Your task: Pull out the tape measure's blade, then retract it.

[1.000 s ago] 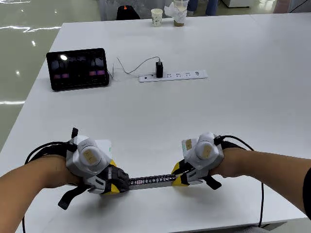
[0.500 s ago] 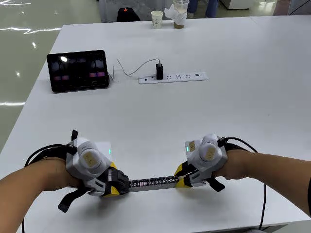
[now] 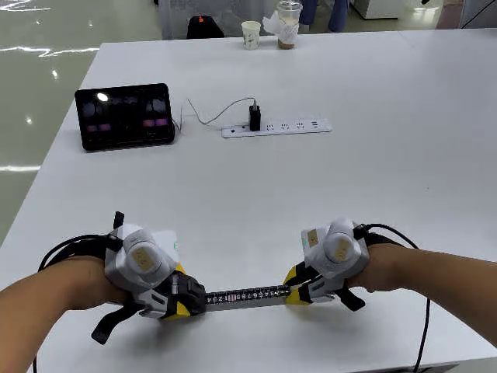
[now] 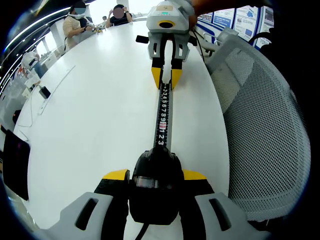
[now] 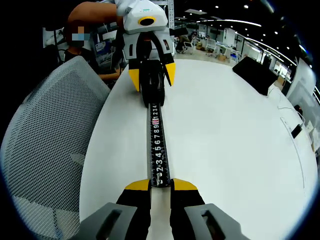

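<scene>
The black tape measure case [image 3: 192,296] sits between the jaws of my left gripper [image 3: 183,296], which is shut on it near the table's front edge. Its numbered blade [image 3: 245,295] runs right to my right gripper [image 3: 294,285], shut on the blade's tip. In the left gripper view the case [image 4: 156,185] lies in my left gripper [image 4: 155,175], and the blade [image 4: 162,115] stretches ahead to the right gripper [image 4: 166,79]. In the right gripper view my right gripper [image 5: 160,186] pinches the blade [image 5: 156,145], and the left gripper [image 5: 151,75] holds the case [image 5: 151,85].
A dark tablet [image 3: 124,115] stands at the back left. A white power strip [image 3: 276,125] with a black charger lies mid-table, and paper cups [image 3: 250,32] stand at the far edge. A grey mesh chair [image 4: 265,125] sits just past the white table's front edge [image 3: 256,361].
My right gripper has drawn a little to the right with the blade's tip, so more of the blade shows. The left gripper still holds the case in place.
</scene>
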A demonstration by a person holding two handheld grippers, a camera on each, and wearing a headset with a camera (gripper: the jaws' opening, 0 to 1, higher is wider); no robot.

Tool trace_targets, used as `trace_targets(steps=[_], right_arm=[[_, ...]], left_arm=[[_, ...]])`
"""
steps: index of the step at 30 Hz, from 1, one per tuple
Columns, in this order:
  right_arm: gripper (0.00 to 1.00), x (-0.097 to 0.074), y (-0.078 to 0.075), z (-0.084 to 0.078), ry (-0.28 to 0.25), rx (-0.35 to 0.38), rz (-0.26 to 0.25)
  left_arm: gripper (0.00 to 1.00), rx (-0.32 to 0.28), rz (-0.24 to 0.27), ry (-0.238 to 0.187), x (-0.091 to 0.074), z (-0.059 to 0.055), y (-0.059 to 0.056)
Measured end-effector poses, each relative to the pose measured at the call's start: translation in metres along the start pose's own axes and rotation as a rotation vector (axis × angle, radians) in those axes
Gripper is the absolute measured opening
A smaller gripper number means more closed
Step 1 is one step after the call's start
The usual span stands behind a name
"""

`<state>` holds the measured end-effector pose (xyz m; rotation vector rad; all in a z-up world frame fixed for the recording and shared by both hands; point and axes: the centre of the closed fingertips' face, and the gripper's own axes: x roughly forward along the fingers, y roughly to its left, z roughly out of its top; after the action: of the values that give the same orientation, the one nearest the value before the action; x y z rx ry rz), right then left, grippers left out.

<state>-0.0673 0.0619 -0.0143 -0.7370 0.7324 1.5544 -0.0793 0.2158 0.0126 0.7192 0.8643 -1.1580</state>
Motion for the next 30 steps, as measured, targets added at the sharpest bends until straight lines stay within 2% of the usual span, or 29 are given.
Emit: trace_targets(steps=[30], right_arm=[[0.10,-0.017,-0.001,-0.024,0.024,0.013,-0.014]], left_arm=[[0.33,0.002,0.001,0.004,0.002,0.000,0.001]])
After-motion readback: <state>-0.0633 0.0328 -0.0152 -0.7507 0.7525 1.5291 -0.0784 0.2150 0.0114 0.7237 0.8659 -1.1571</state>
